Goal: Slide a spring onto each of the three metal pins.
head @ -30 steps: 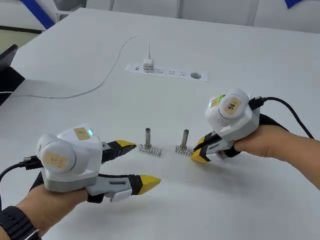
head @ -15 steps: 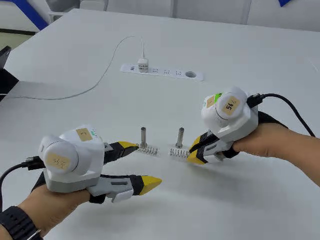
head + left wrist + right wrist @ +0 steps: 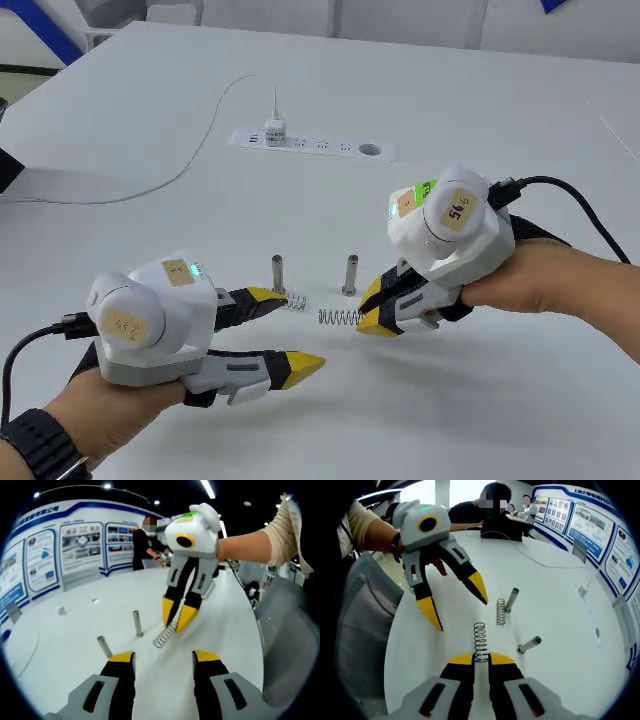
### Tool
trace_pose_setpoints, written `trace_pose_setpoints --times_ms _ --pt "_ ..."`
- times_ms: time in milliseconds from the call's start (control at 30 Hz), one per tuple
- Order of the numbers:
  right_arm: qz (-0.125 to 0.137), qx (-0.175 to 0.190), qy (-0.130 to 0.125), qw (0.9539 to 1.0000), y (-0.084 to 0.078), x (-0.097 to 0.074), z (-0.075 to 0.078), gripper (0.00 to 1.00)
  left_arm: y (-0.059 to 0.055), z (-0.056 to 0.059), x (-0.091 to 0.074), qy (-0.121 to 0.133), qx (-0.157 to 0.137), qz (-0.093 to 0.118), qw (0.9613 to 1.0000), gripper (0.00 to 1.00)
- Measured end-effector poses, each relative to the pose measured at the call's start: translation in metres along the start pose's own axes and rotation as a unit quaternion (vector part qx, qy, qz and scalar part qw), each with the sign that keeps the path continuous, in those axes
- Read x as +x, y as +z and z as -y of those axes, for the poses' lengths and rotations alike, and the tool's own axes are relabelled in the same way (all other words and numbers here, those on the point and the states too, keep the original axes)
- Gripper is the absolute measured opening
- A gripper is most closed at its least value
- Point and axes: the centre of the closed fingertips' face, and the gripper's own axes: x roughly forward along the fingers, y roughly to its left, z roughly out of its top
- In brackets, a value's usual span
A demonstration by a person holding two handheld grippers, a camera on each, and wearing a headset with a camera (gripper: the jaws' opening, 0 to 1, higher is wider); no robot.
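your right hand-held gripper (image 3: 372, 318) is clenched on one end of a spring (image 3: 340, 317). the spring's free end points left, near the base of the right metal pin (image 3: 351, 275). your left hand-held gripper (image 3: 298, 330) is released, its jaws wide apart with nothing between them. a second spring (image 3: 296, 302) lies on the white surface (image 3: 480, 400) just beside the left metal pin (image 3: 278, 272). both pins stand upright and bare. a power strip (image 3: 310, 145) lies at the far side.

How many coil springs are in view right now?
2. One small coiled metal spring is pinched in the right gripper; the other lies beside the upright metal pin nearer the left gripper. Others may be hidden.
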Motion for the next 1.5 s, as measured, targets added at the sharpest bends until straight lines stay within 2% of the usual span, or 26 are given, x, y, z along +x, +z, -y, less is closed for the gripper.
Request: trace_pose_setpoints --times_ms 400,800,967,1333,1500 --pt "-0.001 -0.034 0.021 0.9992 0.014 -0.002 -0.015 0.11 0.006 0.006 0.005 -0.016 0.033 0.0 0.9993 0.33" --pt "-0.005 -0.049 0.035 0.9982 0.018 -0.003 -0.025 0.11 0.003 0.015 0.009 -0.031 0.077 -0.01 0.9965 0.14" --pt "-0.006 -0.054 0.037 0.9979 0.022 -0.007 -0.026 0.11 0.001 0.016 0.009 -0.031 0.086 -0.017 0.9957 0.13" --pt "0.028 -0.05 0.034 0.9978 0.044 -0.021 -0.028 0.11 0.003 0.018 0.011 -0.033 0.088 -0.017 0.9954 0.12" --pt "0.039 -0.057 0.03 0.9972 0.053 -0.022 -0.031 0.11 0.004 0.019 0.011 -0.034 0.088 -0.016 0.9954 0.12"
